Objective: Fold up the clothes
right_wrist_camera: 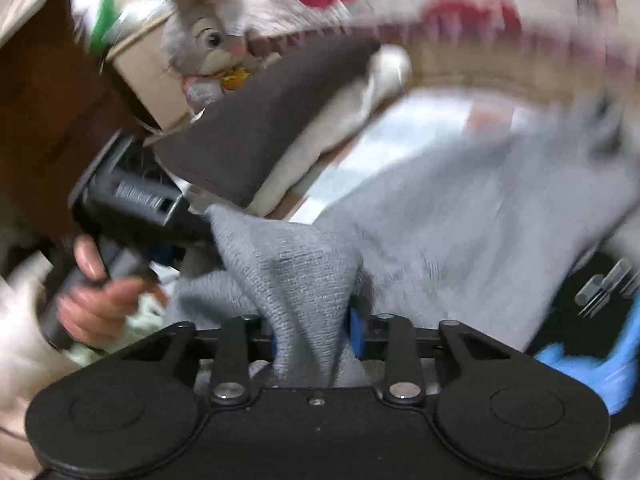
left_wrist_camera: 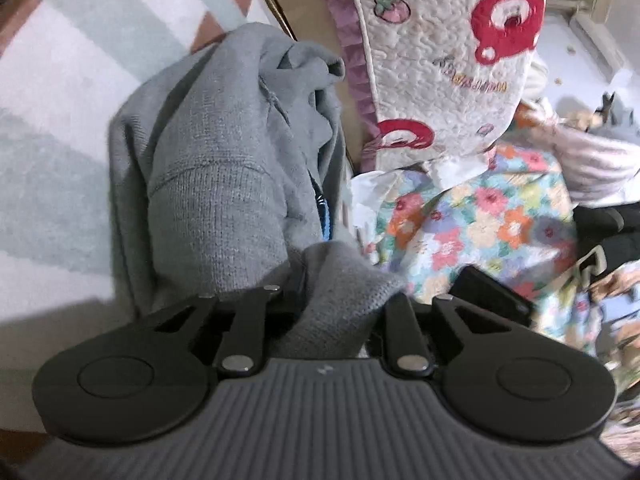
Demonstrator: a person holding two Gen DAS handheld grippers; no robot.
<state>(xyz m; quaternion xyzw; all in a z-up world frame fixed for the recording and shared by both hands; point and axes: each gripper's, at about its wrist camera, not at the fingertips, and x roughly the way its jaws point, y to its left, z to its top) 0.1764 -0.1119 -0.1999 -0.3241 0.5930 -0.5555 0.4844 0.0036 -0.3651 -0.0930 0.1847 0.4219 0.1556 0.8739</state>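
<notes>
Left gripper has its fingers clamped on a bunch of the grey sweater, which hangs out toward 11 o'clock over the pale rug, with the quilted cushion at 1 o'clock. Right gripper is pinching the same sweater, cloth spreading to 2 o'clock, and a hand sits at 9 o'clock, stuffed bunny at 11.

L gripper fingertips buried under grey sweater. R gripper tips mostly wrapped in knit too. R view's top & right badly motion-blurred; quilt pattern unreadable.
</notes>
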